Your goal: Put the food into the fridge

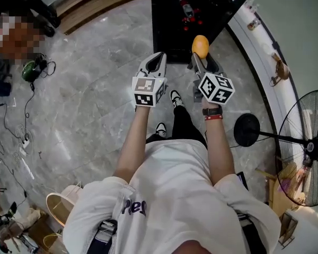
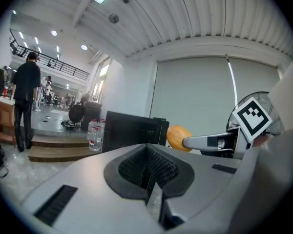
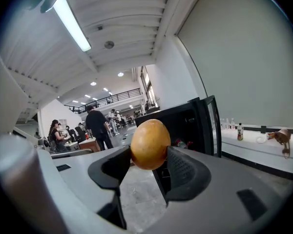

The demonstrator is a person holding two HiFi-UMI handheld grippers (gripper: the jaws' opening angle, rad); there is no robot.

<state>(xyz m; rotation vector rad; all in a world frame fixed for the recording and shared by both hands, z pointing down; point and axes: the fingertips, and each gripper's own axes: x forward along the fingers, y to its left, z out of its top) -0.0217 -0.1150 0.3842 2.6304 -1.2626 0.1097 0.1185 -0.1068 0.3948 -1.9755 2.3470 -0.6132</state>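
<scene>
- The right claw [image 3: 150, 156] is clamped on a round yellow-orange fruit [image 3: 150, 144]. One pad presses on each side, and the fruit sits high between the tips with most of it standing above the pads.
- The left claw [image 2: 149, 172] has its jaws together with nothing between them. It rides just beside the right claw, at about the same reach.
- The black fridge [image 1: 169, 15] stands ahead of both claws, still apart from them. Its door [image 3: 212, 123] is swung open on the right claw's right side, so I judge this step to be carrying the fruit to the opening.
- To do it well, keep the squeeze steady. The fruit is smooth and round and held near the tips, so a jolt could roll it out.
- Steer the right claw left of the door's edge and straight into the opening. Part the jaws only once the fruit rests on a shelf.
- Keep the left claw off to the side, free to steady the door if it swings.
- The fridge's inside is dark, and no shelf or free spot can be made out.
- Something red [image 1: 190, 12] lies inside, too small to name.
- The head view cuts off the fridge's far end.
- I cannot tell what kind of fruit this is.
</scene>
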